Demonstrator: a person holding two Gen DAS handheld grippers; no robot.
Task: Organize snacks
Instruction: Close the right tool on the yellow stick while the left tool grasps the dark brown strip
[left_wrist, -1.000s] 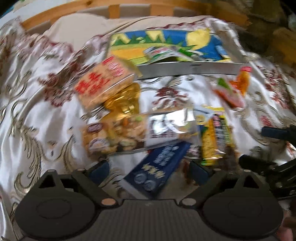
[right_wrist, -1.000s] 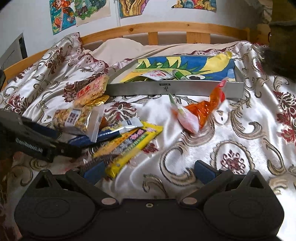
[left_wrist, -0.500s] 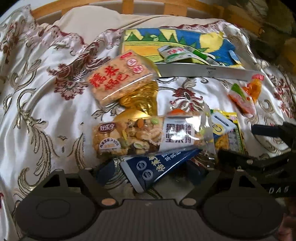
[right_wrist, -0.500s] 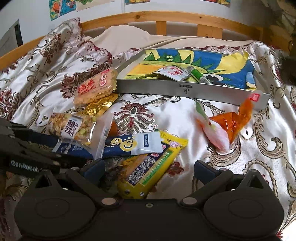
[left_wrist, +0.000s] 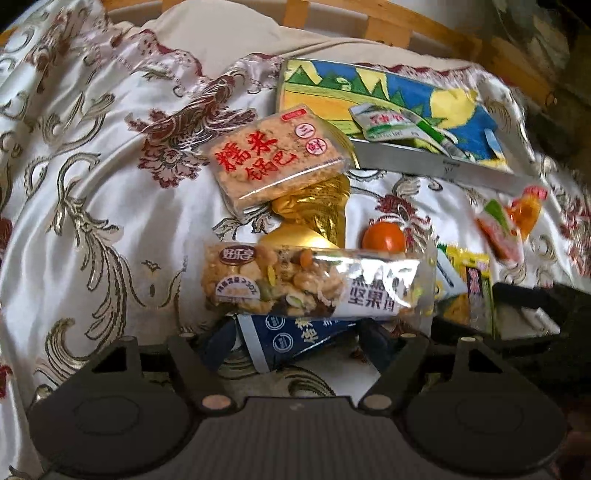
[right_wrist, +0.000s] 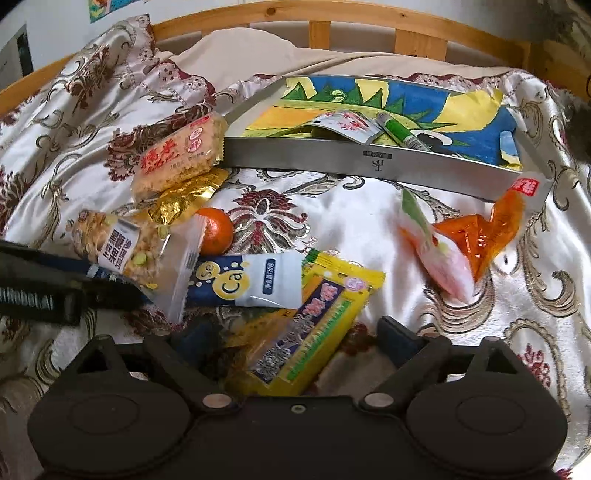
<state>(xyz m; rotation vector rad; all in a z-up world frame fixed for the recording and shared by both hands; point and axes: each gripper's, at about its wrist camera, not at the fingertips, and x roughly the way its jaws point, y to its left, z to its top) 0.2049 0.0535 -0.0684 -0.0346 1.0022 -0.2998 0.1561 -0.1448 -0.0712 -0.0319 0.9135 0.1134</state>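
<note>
Snacks: blue packet (left_wrist: 295, 338) lengthwise between left jaws (closing, unclamped) | right jaws apart

You have nine snack packets on the bedspread (right_wrist: 351, 221) and in the box — count them with me. Seven lie loose: one rice-cracker pack (right_wrist: 177, 157), one gold foil packet (right_wrist: 184, 201), one nut bar (right_wrist: 125, 251), one dark blue sachet (right_wrist: 251, 280), one yellow packet (right_wrist: 314, 325), one orange pouch (right_wrist: 484, 229) and one pink-and-green pouch (right_wrist: 436, 251). Two more sit inside — one white sachet (right_wrist: 343, 125) and one green stick (right_wrist: 402, 133). You have one orange fruit (right_wrist: 216, 230), one grey box (right_wrist: 369, 160), and two grippers.
</note>
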